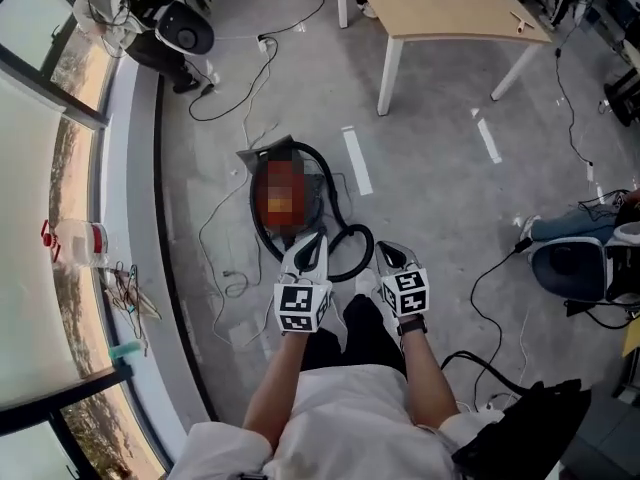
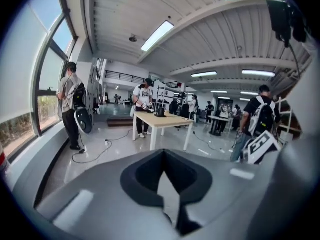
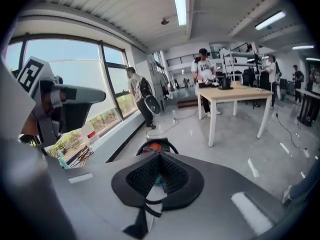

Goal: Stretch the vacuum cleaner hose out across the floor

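Observation:
The vacuum cleaner [image 1: 272, 160] stands on the grey floor just ahead of me; a mosaic patch covers its body in the head view. Its black hose [image 1: 366, 238] curls round the body and ends in a loop close to my grippers. My left gripper [image 1: 307, 252] hangs shut and empty above the near side of the cleaner. To its right, my right gripper [image 1: 389, 259] is shut and empty too, beside the hose loop. In the right gripper view the red cleaner [image 3: 155, 146] with its hose ring shows just beyond the shut right gripper [image 3: 159, 160]. The left gripper [image 2: 164, 174] points across the room.
A light wooden table [image 1: 455, 20] stands at the far side. Thin cables [image 1: 225, 238] trail over the floor by the window ledge [image 1: 130, 268]. Another machine [image 1: 570, 266] with a black cord sits at the right, a black bag [image 1: 520, 436] near my right foot. Several people [image 2: 69, 104] stand about.

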Action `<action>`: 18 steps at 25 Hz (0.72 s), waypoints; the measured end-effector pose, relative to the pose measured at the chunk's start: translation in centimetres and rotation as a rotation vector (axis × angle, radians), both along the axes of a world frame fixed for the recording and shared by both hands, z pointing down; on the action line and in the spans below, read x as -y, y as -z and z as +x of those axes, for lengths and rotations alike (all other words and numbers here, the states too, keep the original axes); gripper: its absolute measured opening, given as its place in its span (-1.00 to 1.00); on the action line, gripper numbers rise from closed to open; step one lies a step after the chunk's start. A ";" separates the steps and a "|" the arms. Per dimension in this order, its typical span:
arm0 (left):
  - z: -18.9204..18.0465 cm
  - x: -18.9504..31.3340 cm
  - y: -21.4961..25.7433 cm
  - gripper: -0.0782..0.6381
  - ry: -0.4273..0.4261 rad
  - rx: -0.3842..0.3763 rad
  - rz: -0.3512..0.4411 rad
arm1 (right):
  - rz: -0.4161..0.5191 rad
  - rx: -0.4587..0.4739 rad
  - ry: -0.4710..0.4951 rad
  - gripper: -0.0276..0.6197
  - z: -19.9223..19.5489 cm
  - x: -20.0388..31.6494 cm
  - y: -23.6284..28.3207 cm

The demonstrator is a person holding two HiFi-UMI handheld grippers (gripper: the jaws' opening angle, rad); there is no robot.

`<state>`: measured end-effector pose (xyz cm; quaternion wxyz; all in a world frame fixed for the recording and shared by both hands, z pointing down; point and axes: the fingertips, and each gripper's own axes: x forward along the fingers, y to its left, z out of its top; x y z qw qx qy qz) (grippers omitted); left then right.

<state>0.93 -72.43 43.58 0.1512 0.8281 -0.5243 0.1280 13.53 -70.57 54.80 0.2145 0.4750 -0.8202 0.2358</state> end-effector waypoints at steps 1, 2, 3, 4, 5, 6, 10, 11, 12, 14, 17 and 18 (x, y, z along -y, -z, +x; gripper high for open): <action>0.7 1.1 -1.9 -0.78 -0.005 -0.007 -0.028 | -0.045 -0.003 0.006 -0.92 0.5 0.7 -2.7; 1.2 2.1 -4.0 -0.78 -0.009 -0.006 -0.056 | -0.088 -0.010 0.014 -0.92 0.8 1.4 -5.3; 1.6 3.1 -6.3 -0.78 -0.011 0.008 -0.085 | -0.131 -0.020 0.025 -0.92 1.0 2.0 -8.0; 1.8 3.9 -8.6 -0.78 -0.012 0.028 -0.117 | -0.175 -0.034 0.040 -0.92 1.0 2.4 -10.6; 1.9 4.5 -11.1 -0.78 -0.011 0.044 -0.154 | -0.217 -0.048 0.058 -0.92 0.9 2.6 -13.1; 1.8 4.9 -13.6 -0.78 -0.006 0.052 -0.195 | -0.257 -0.063 0.079 -0.92 0.6 2.7 -15.5; 0.5 6.6 -24.0 -0.78 0.029 0.047 -0.343 | -0.370 -0.107 0.158 -0.92 -0.7 4.1 -24.9; 0.2 7.0 -26.7 -0.78 0.033 0.048 -0.370 | -0.385 -0.111 0.174 -0.92 -1.1 4.9 -27.2; -0.1 7.4 -29.2 -0.78 0.034 0.048 -0.394 | -0.397 -0.114 0.190 -0.92 -1.6 5.8 -29.5; -0.9 8.1 -34.2 -0.78 0.034 0.049 -0.436 | -0.422 -0.117 0.221 -0.89 -2.5 7.5 -33.9; -2.2 8.7 -41.6 -0.78 0.022 0.057 -0.487 | -0.450 -0.130 0.272 -0.83 -4.3 9.9 -40.4; -2.5 8.8 -43.9 -0.78 0.018 0.051 -0.507 | -0.452 -0.143 0.296 -0.81 -5.0 10.7 -42.7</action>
